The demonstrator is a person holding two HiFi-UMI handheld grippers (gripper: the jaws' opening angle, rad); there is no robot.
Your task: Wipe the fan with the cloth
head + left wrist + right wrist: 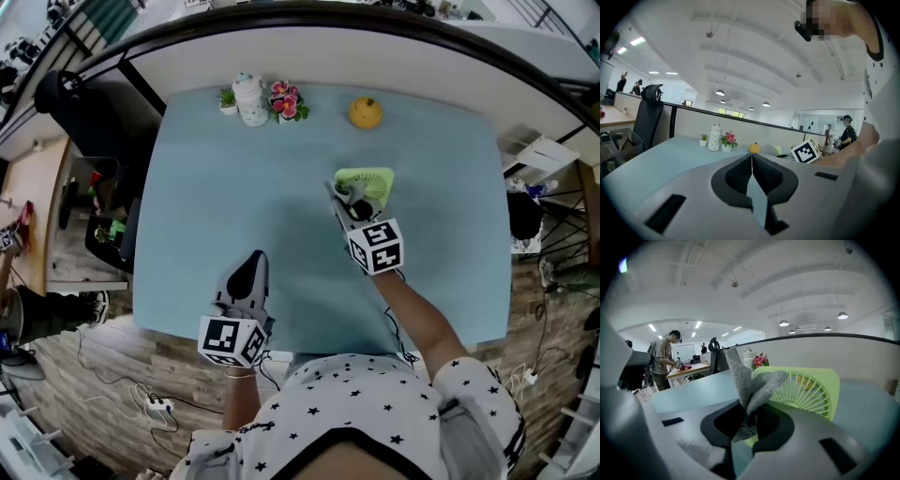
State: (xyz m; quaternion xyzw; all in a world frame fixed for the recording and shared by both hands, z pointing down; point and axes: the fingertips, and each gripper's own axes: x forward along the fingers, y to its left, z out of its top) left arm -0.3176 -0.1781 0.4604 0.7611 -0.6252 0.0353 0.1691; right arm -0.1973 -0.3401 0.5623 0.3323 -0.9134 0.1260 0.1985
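A small lime-green fan (368, 181) stands on the light blue table (234, 216), right of centre; its grille (806, 390) fills the right gripper view. My right gripper (349, 200) is shut on a grey cloth (749, 387), which sticks up from the jaws against the fan's near left side. The cloth (353, 192) shows as a small grey tuft in the head view. My left gripper (248, 277) rests near the table's front edge, well away from the fan, shut with nothing in it (751, 176).
Along the table's far edge stand a small potted plant (227, 100), a white jar (249, 98), a pink flower pot (286, 101) and a yellow round object (366, 112). A black office chair (66, 98) stands beyond the left corner. People work at desks in the background.
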